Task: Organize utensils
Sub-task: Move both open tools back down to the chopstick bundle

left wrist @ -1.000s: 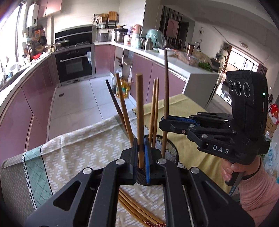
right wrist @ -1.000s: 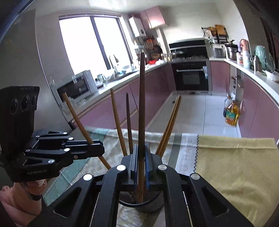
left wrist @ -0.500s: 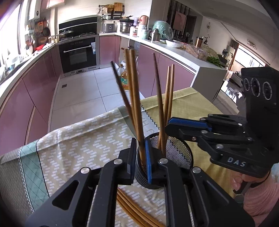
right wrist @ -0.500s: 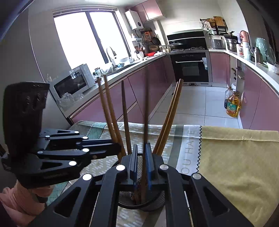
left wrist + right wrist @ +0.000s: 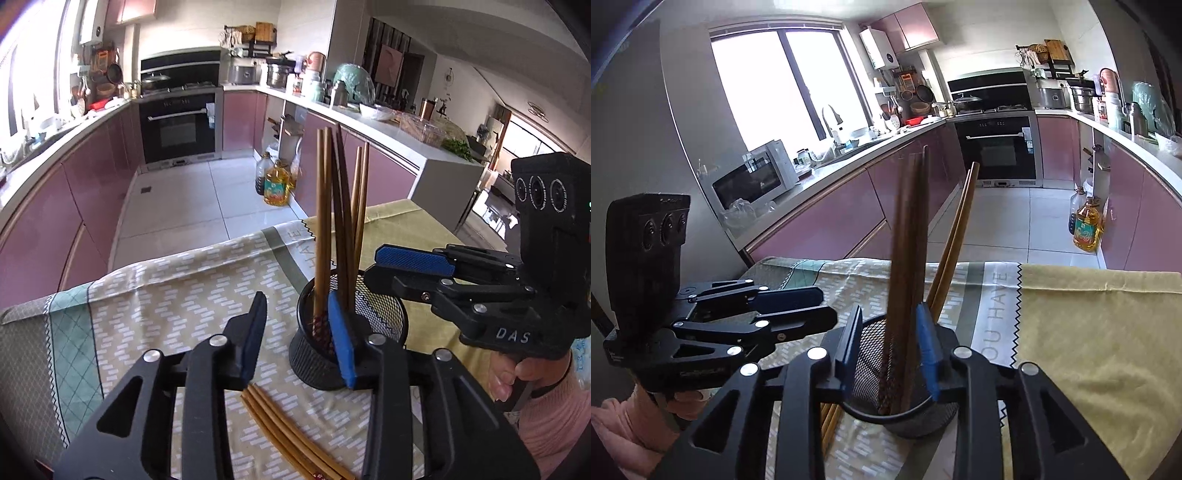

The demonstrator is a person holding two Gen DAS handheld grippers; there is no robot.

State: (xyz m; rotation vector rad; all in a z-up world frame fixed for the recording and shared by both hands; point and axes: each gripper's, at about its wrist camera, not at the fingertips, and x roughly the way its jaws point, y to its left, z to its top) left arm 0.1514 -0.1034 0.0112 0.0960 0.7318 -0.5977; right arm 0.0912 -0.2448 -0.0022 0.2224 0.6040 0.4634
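A black mesh holder stands on the table with several wooden chopsticks upright in it. My left gripper hangs just in front of the holder. Its jaws are opening, and one chopstick stands free beside the right pad. My right gripper straddles the holder from the other side. Its jaws are opening too, with dark chopsticks loose between the pads. Each gripper shows in the other's view: the right gripper and the left gripper. Loose chopsticks lie flat near the holder.
A patterned tablecloth and a yellow cloth cover the table, whose far edge drops to a tiled kitchen floor. A hand in a pink sleeve holds the right gripper. Oil bottles stand on the floor by the purple cabinets.
Both grippers were shut on a chopstick held upright over the holder. Both have now opened, and those chopsticks stand inside the holder. The left gripper has sunk lower.
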